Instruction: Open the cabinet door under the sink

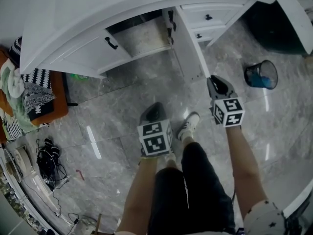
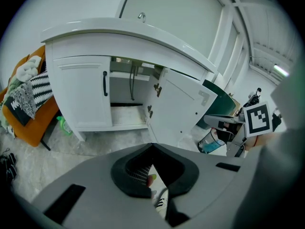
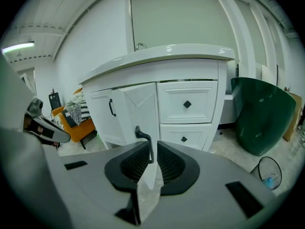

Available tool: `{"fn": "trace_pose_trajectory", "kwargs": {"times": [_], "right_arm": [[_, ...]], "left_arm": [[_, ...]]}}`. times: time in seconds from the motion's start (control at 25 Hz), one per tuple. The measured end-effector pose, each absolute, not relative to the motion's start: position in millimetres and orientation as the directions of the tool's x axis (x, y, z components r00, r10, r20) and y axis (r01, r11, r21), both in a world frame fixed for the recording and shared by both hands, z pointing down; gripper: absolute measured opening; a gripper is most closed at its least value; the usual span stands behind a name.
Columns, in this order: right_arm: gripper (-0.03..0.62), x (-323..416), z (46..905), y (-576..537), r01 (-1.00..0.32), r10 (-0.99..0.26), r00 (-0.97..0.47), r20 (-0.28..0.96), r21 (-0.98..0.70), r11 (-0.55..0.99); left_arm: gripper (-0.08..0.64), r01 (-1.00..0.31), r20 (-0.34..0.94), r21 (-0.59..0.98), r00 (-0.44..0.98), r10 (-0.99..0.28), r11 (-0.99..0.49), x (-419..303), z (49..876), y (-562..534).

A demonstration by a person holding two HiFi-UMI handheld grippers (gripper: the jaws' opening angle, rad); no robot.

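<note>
The task looks nearly finished. The cabinet door [image 1: 188, 48] under the sink [image 1: 122, 6] stands swung far out, roughly square to the cabinet front. The inside [image 1: 143, 35] lies open to view: a bare shelf and, in the left gripper view, dark pipes [image 2: 133, 82] at the back.

The right gripper [image 1: 213, 80] is at the free edge of this door. In its own view the edge comes straight between the jaws, with the black handle [image 3: 145, 142] against the left pad and the white door edge against the right pad. I see no gap on either side, so I read the jaws as closed on edge and handle together. The drawers [image 3: 187, 104] lie beyond the jaws, to their right.

The left gripper [image 1: 156, 105] hangs over the floor [image 1: 112, 111], well apart from the cabinet, and takes no part. Its jaws meet at the tips and hold nothing. The open door is far ahead of them, a little to the right.

What is left is little, in my judgement — only to let go of the handle and draw the right gripper away. The second door [image 1: 85, 53], left of the opening, is shut, its own handle [image 1: 111, 43] untouched. The task names one door only, so it is probably not needed.
</note>
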State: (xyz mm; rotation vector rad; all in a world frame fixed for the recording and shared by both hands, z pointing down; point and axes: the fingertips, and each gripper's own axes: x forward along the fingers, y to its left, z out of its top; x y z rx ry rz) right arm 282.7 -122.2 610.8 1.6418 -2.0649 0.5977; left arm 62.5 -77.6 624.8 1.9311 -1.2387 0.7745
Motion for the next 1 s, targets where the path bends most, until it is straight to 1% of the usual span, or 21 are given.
{"fn": "trace_pose_trajectory", "kwargs": {"times": [0.48, 1.0], "right_arm": [[0.035, 269, 555, -92, -0.983, -0.812, -0.178, 0.556, -0.070, 0.167], [0.035, 243, 470, -70, -0.989, -0.842, -0.148, 0.519, -0.082, 0.123]], "left_arm": [[0.003, -0.916, 0.788, 0.245, 0.380, -0.485, -0.319, 70, 586, -60], [0.003, -0.916, 0.780, 0.243, 0.380, -0.497, -0.319, 53, 522, -47]]}}
